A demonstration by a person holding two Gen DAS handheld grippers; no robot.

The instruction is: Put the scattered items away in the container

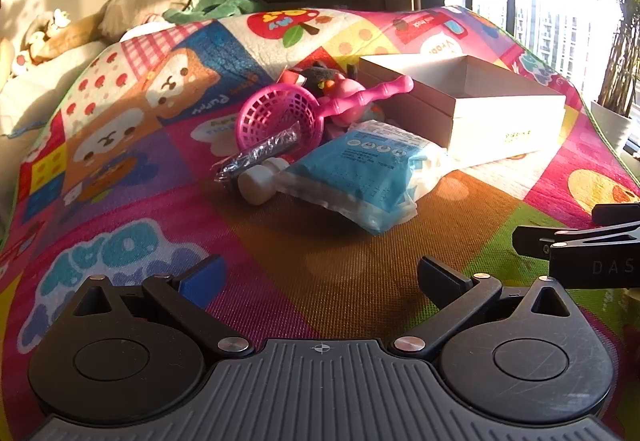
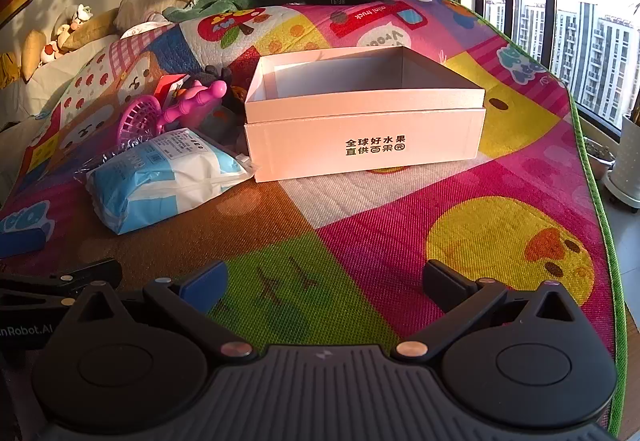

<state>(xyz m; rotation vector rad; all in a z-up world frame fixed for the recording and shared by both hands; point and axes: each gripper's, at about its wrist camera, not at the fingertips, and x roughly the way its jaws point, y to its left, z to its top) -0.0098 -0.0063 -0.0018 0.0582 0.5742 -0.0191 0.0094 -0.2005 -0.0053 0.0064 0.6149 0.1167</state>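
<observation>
An open white cardboard box [image 2: 360, 137] [image 1: 504, 121] stands on the colourful play mat, with nothing visible inside. Left of it lies a pile: a blue-and-white plastic packet [image 1: 360, 173] [image 2: 164, 181], a pink toy scoop with a long handle [image 1: 304, 109] [image 2: 168, 109], a dark item in a clear wrapper [image 1: 260, 153], a white bottle [image 1: 260, 181] and a dark plush toy [image 1: 324, 79]. My left gripper [image 1: 320, 277] is open a short way in front of the packet. My right gripper [image 2: 324, 281] is open in front of the box. Neither holds anything.
The play mat [image 2: 400, 241] covers a raised surface with a green-trimmed edge [image 2: 600, 201] on the right. Pillows [image 1: 148, 1] and a green cloth [image 1: 216, 1] lie at the far end. A white plant pot [image 2: 628, 161] stands by the window.
</observation>
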